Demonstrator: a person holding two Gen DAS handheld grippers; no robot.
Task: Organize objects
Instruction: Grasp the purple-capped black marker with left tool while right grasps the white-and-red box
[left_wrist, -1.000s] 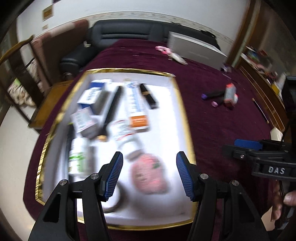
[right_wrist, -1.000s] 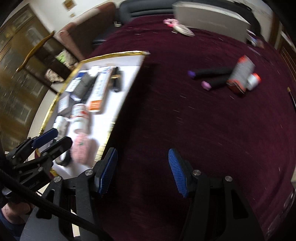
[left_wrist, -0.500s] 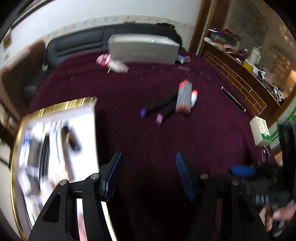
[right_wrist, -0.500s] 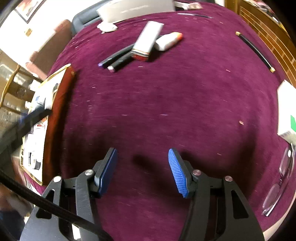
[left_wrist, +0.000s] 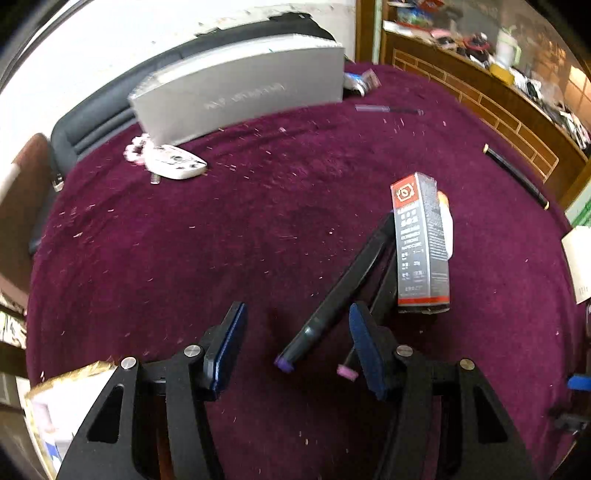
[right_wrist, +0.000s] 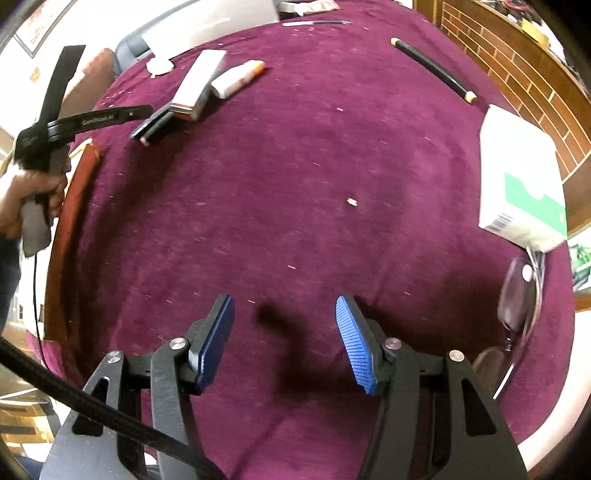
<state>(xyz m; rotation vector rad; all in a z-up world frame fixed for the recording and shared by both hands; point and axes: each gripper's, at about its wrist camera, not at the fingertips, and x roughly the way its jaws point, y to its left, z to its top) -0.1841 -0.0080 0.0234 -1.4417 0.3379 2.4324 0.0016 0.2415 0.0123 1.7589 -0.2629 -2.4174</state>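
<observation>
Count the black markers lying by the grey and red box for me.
2. One with a purple end lies between the left claw's open fingers. One with a pink end lies beside it, partly under the grey and red box.

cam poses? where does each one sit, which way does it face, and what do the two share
Left wrist: on the left gripper, angled down over two black markers and a grey box; only its own fingers show.
Right wrist: on the right gripper, angled down at bare maroon cloth; its own fingers show, plus the hand holding the other gripper.
Shared: markers, grey box, black stick.
</observation>
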